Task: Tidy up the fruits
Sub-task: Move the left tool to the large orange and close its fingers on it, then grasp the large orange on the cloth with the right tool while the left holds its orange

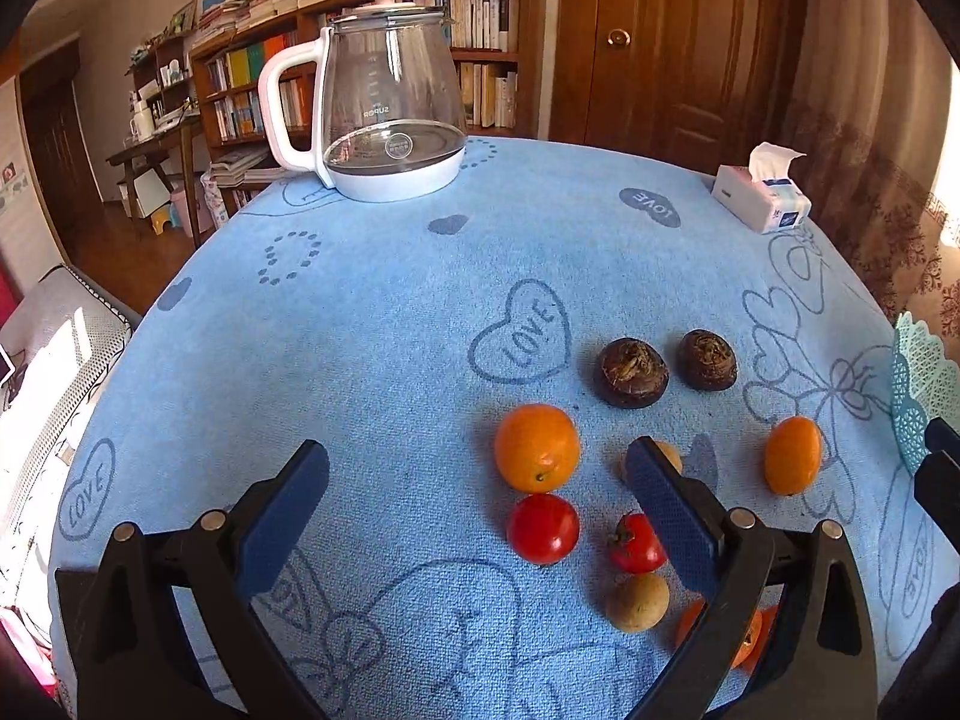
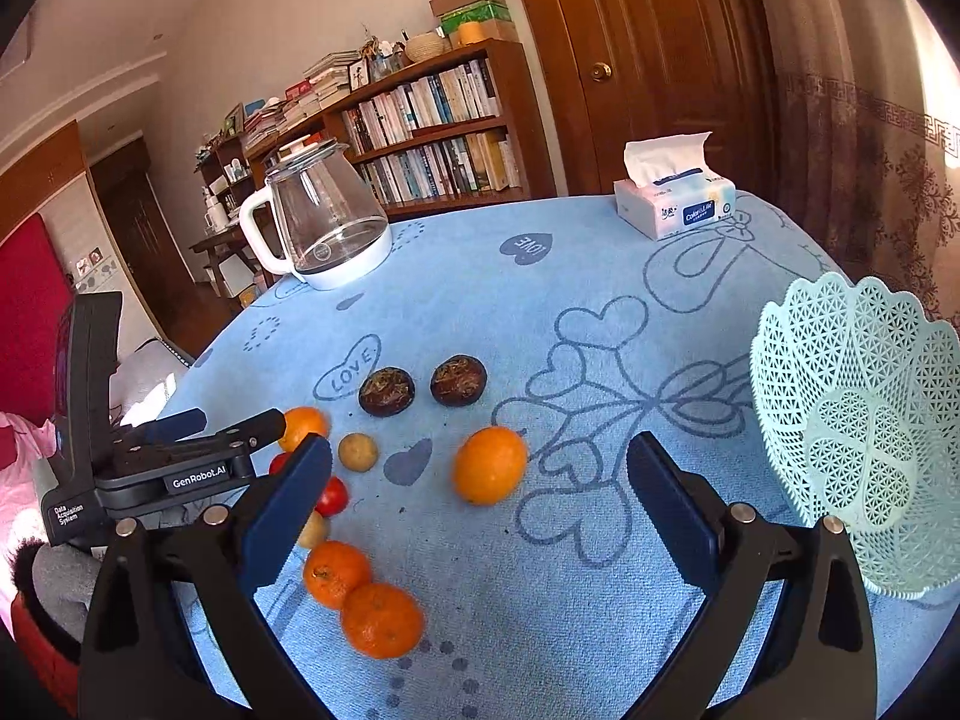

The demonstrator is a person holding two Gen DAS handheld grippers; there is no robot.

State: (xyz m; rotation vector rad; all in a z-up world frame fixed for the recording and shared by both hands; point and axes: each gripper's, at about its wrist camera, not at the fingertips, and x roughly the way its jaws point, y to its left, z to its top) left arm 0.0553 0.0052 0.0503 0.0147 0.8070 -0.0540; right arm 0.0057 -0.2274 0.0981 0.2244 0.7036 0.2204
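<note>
We hold the right claw (image 2: 480,480) wide above the lone round orange fruit (image 2: 489,464) mid-tabletop; the left claw (image 1: 477,480) gapes too. Descend centred, close gently, then carry to the mint lattice plastic basket (image 2: 864,420) at the right edge.

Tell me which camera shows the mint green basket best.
The right wrist view: the basket appears nearly whole, tipped, lattice inside visible, empty. The left wrist view catches only a sliver of its rim at the right edge.
</note>
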